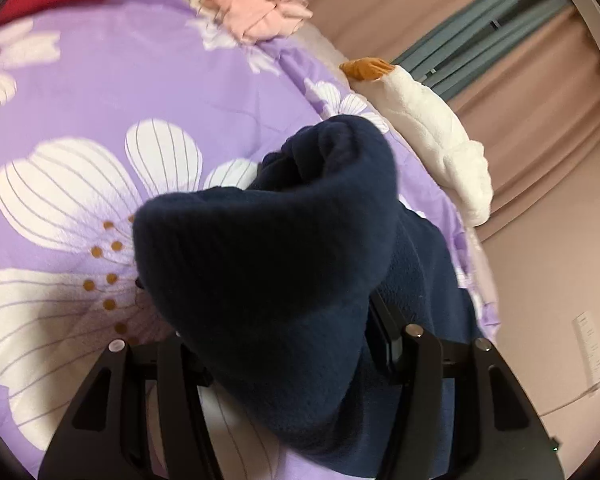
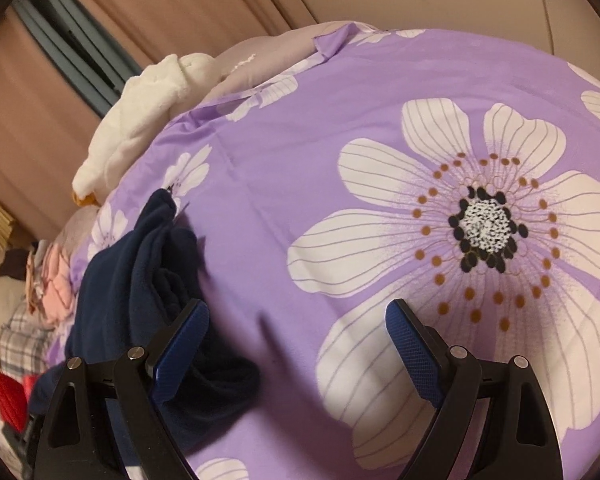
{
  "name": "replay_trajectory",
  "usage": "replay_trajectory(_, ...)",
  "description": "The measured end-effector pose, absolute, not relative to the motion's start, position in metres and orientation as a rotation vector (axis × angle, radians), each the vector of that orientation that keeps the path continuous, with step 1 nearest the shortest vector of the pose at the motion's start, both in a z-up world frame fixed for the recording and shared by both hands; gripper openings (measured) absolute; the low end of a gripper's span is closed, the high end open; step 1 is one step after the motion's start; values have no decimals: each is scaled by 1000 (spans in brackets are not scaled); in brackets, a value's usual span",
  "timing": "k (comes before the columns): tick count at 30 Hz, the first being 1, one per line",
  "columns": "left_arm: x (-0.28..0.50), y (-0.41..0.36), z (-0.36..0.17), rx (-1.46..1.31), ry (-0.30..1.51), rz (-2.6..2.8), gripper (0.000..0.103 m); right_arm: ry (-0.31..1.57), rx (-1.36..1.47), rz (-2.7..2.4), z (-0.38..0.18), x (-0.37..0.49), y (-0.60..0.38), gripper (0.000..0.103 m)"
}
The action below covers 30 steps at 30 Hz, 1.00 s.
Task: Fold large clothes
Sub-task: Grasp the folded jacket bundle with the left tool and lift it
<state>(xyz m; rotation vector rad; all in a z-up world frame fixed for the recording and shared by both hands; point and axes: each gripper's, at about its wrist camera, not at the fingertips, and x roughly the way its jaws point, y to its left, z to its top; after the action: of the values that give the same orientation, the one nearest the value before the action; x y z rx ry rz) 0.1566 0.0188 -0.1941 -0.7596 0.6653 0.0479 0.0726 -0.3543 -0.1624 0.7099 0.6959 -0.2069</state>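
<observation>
The left claw (image 1: 284, 344) is clamped on a bunched dark navy fleece garment (image 1: 268, 264), which drapes over its fingers above the purple bedspread with white flowers (image 1: 100, 92). The right claw (image 2: 296, 344) gapes wide beside the fleece, over the bedspread.

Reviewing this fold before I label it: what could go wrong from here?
1. The left gripper holds the navy fleece garment in a thick bunch; layers may slip, or the fold come out lumpy.
2. The right gripper is open over the purple floral bedsheet; closing there could pinch sheet, not fleece.
</observation>
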Motion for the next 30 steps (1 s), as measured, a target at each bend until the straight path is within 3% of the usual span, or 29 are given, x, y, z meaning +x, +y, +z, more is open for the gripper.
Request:
replay_trajectory(4, 161, 13, -194, -701, 652, 90, 57, 686, 713, -241, -164, 62, -369, 90)
replay_trajectory(14, 160, -34, -154, -355, 534, 109, 44, 634, 733, -319, -173, 27, -415, 90)
replay_trajectory(25, 142, -142, -92, -116, 354, -46, 42, 567, 927, -309, -174, 5, -455, 90)
replay_trajectory(30, 145, -186, -84, -136, 373, -239, 42, 558, 987, -312, -174, 6, -458, 90)
